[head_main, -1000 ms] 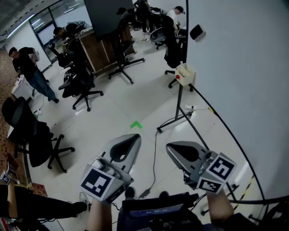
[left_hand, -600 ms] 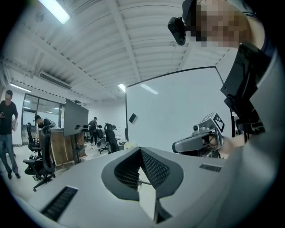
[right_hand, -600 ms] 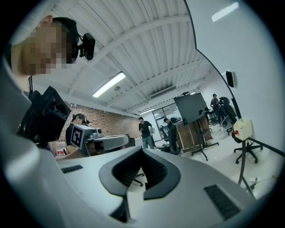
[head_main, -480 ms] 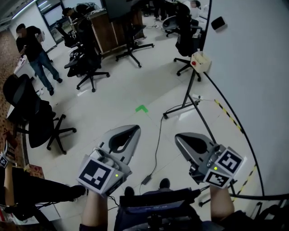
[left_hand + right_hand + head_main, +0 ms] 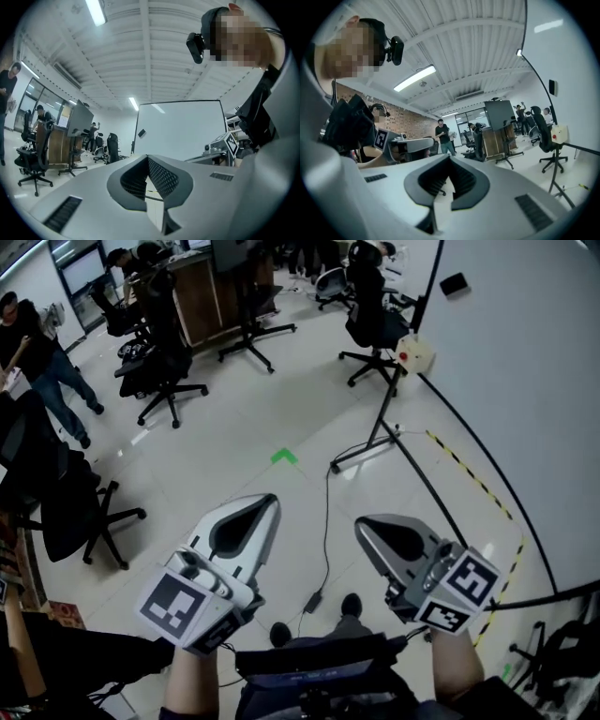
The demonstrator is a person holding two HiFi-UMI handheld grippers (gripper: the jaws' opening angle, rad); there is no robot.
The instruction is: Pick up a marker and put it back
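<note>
**Left tongs [image 5: 265, 505] and right tongs [image 5: 366, 525] closed, empty**

I see both pairs side by side above the pale floor [image 5: 234, 465], jaws pressed together with nothing between them. No view shows me the marker.

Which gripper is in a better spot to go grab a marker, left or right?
Right, maybe, but only just. No marker shows yet. The left gripper and right gripper are both shut, empty and side by side over the floor; the whiteboard stands on the right one's side.
</note>
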